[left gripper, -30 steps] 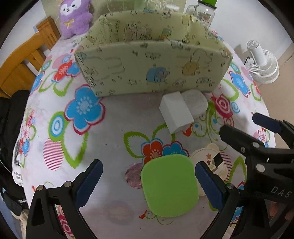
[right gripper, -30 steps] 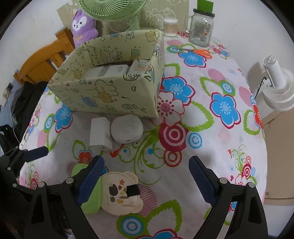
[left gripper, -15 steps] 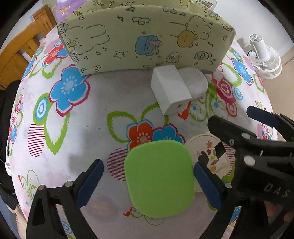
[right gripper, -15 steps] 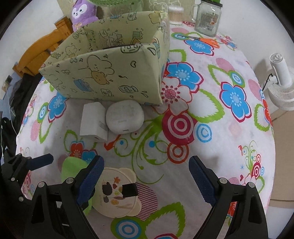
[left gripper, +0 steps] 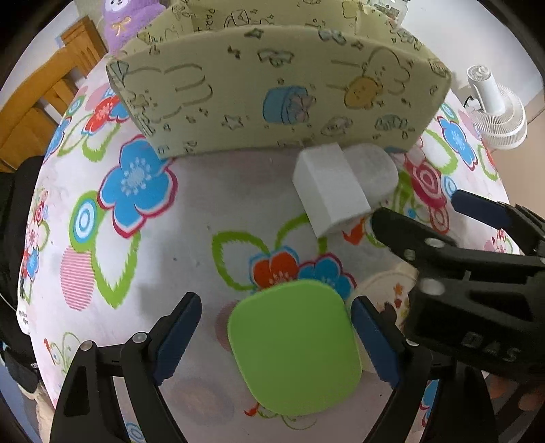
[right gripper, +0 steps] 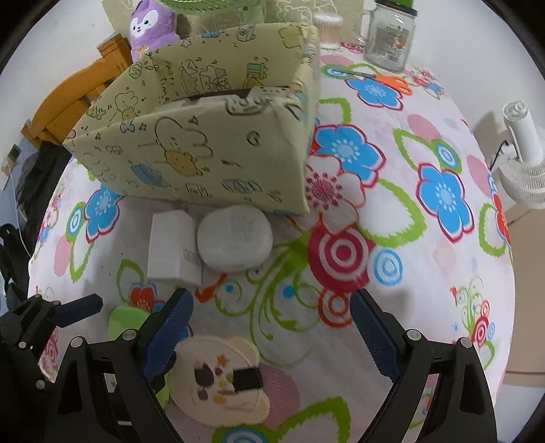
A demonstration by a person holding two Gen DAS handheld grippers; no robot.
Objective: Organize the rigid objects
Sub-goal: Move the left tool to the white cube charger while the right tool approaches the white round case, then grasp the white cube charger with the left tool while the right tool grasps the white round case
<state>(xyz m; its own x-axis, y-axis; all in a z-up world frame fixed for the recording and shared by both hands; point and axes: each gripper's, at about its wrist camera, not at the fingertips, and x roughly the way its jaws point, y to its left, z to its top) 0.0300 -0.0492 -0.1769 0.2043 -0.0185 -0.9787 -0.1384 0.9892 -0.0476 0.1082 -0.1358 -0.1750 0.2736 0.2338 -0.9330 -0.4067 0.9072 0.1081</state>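
Note:
A flat green rounded-square piece [left gripper: 293, 347] lies on the flowered tablecloth between the fingers of my left gripper [left gripper: 276, 340]. The jaws are closing; the right pad [left gripper: 373, 340] is at its edge, the left pad stands clear. My right gripper [right gripper: 272, 323] hangs open over the cloth, its left finger [right gripper: 170, 327] above a cream bear-shaped case [right gripper: 218, 378]. A white box [right gripper: 173, 252] and a round white case [right gripper: 235, 242] sit against the front of the yellow-green cartoon-print box [right gripper: 204, 146].
Behind the box are a purple plush [right gripper: 150, 27], a glass jar [right gripper: 388, 34] and orange scissors [right gripper: 385, 78]. A white fan [right gripper: 524, 163] stands on the floor to the right, a wooden chair [right gripper: 68, 98] to the left. The right gripper [left gripper: 460, 272] crowds the left one's right side.
The left jaws have narrowed around the green piece. The right gripper has sunk toward the table, so the print box and white items look larger and the cream case sits under its left finger.

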